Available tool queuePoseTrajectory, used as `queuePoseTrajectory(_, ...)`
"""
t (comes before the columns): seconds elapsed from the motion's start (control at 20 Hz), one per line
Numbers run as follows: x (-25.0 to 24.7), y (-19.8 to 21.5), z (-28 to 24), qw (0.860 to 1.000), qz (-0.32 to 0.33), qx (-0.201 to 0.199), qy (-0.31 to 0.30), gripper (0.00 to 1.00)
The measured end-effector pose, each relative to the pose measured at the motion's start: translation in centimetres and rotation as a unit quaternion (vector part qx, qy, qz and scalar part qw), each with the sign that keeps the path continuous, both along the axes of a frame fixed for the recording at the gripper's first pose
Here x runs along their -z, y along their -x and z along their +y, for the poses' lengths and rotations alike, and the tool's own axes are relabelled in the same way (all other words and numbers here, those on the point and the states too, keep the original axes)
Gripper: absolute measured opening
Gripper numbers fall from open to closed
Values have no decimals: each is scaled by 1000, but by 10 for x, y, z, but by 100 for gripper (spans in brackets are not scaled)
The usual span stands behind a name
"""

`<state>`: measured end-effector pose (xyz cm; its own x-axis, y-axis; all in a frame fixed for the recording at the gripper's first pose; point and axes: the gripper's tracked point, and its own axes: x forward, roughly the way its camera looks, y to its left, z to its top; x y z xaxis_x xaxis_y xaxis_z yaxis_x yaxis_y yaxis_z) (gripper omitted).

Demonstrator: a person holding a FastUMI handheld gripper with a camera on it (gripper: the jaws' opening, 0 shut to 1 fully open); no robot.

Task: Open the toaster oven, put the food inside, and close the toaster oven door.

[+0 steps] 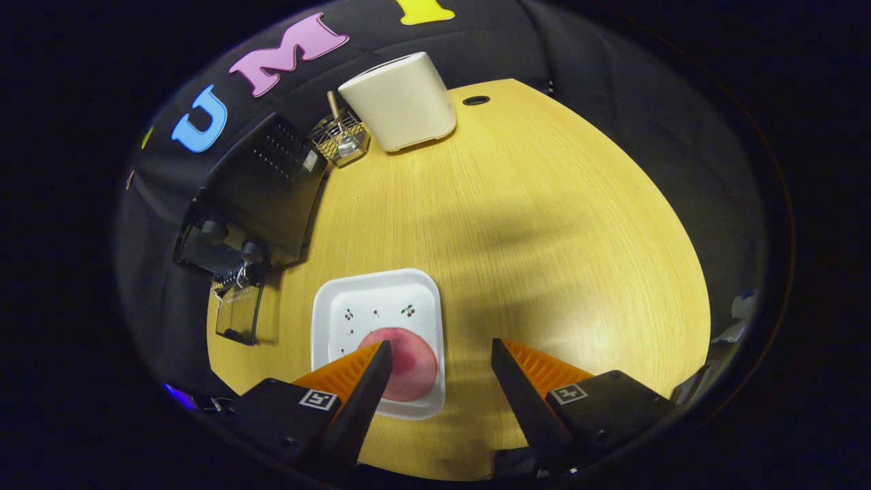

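Note:
A black toaster oven (262,190) stands at the table's left edge with its glass door (238,313) folded down open. A pink round piece of food (408,364) lies on a white square plate (374,306) close in front of me. My gripper (442,354) hovers open above the table. Its left finger (371,378) overlaps the food's near left side, while the right finger (514,378) is over bare wood to the right of the plate. Nothing is held between them.
A cream rounded container (401,102) and a small wire basket (340,136) with a wooden handle stand at the table's far side. A dark cable hole (475,100) lies behind the container. The round wooden table (544,224) stretches to the right.

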<state>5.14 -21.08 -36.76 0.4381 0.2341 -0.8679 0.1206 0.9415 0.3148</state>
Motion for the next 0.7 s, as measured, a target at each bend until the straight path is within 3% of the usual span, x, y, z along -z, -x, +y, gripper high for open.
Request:
queuePoseTrajectory(0.15,6,-14,7,1000,4,14,-10,81)
queuePoseTrajectory(0.3,13,-18,7,1000,16,10,0,80)
queuePoseTrajectory(0.45,17,-19,-1,999,29,13,21,43)
queuePoseTrajectory(0.55,16,-19,-3,999,38,15,24,31)
queuePoseTrajectory(0.7,24,-18,-5,997,40,-13,63,31)
